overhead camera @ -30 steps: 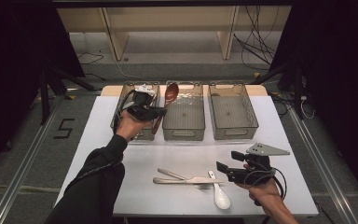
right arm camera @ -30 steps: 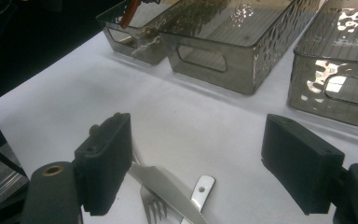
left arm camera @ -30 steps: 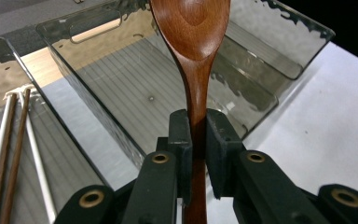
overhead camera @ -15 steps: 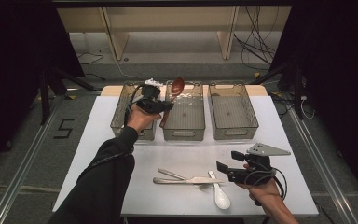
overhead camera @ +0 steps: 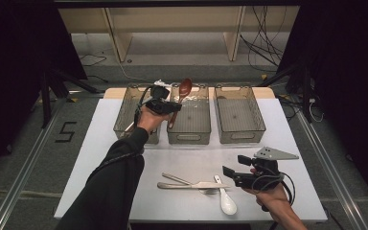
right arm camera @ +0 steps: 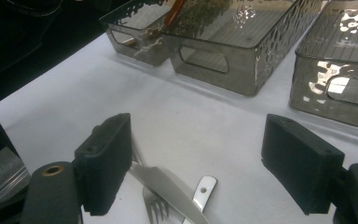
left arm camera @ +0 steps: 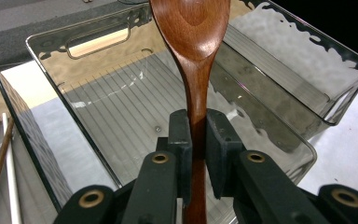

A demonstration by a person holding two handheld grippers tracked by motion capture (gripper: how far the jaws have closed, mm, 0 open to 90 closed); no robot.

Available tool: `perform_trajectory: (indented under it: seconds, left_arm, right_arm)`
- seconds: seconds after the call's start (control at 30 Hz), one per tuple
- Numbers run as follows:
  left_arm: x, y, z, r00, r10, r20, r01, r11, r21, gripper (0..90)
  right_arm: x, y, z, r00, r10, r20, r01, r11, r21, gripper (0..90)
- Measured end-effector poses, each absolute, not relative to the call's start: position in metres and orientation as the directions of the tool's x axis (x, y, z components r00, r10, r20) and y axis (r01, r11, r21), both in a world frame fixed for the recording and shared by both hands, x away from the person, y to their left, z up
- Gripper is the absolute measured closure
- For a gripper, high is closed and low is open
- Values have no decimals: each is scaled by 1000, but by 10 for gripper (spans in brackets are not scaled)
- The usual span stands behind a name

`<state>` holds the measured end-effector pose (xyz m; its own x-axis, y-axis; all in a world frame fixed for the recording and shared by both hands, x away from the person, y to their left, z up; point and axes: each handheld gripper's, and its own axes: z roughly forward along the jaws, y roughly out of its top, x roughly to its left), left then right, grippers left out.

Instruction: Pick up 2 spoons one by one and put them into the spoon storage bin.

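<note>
Clamped on the wooden spoon, the left gripper has carried it from the left bin to over the middle bin — ready to drop — while the right gripper gapes empty.

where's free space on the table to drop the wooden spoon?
Middle bin floor is bare, directly under the wooden spoon; right bin too. Left bin holds chopsticks. Table is bare front-left; crowded by the cutlery near the right gripper.
</note>
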<state>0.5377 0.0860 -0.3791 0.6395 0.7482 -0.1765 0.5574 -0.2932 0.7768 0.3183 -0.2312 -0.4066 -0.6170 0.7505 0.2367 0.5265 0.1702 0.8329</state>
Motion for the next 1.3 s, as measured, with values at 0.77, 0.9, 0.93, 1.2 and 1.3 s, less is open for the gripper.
perform_trajectory:
  seconds: [0.77, 0.9, 0.93, 1.2, 1.3]
  left_arm:
    - [541, 84, -396, 611, 762, -215, 608, -277, 744, 650]
    - [533, 90, -388, 618, 756, -219, 614, -289, 734, 516]
    - [530, 92, -385, 623, 750, -222, 610, -288, 738, 486]
    - [487, 112, -363, 696, 688, -205, 543, -318, 777, 332]
    - [470, 121, -360, 707, 679, -201, 528, -317, 788, 304]
  right_arm:
    - [318, -231, -407, -618, 750, 236, 526, 172, 833, 255]
    - [318, -231, -407, -620, 749, 234, 525, 175, 833, 255]
    - [318, -231, -407, -620, 749, 234, 526, 175, 832, 255]
    - [318, -229, -408, -619, 750, 233, 532, 182, 827, 262]
    - [317, -228, -407, -628, 744, 227, 525, 191, 829, 279]
